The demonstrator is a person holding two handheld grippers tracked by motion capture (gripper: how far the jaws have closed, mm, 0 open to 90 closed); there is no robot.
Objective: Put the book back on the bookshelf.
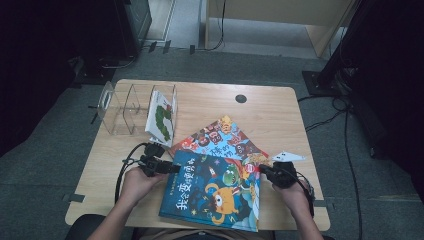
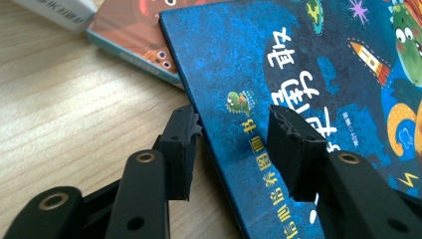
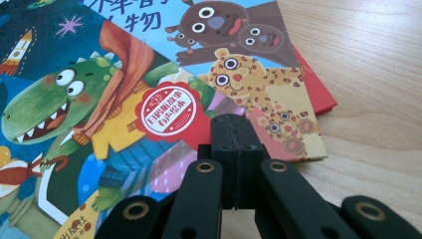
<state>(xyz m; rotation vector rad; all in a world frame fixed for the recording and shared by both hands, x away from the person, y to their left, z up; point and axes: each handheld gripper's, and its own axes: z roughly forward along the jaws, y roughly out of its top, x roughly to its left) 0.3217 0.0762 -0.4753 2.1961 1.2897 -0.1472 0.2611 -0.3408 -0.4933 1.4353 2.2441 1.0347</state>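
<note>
A blue picture book (image 1: 215,192) lies flat at the table's front, on top of a book with cartoon animals (image 1: 220,137). My left gripper (image 1: 175,168) is at the blue book's left edge. In the left gripper view its jaws (image 2: 234,127) stand apart astride that edge of the blue book (image 2: 308,64): one over the bare wood, the other over the cover, neither pressing. My right gripper (image 1: 263,169) is at the book's right edge. Its jaws (image 3: 234,134) are shut with nothing between them, over the blue book (image 3: 74,99) beside the animal book (image 3: 239,45).
A clear plastic book stand (image 1: 120,107) sits at the table's back left, with a white book (image 1: 161,117) upright in its right slot. A red book (image 3: 318,94) peeks out under the animal book. A round cable hole (image 1: 241,98) is at the back. Bare wood shows right of the books.
</note>
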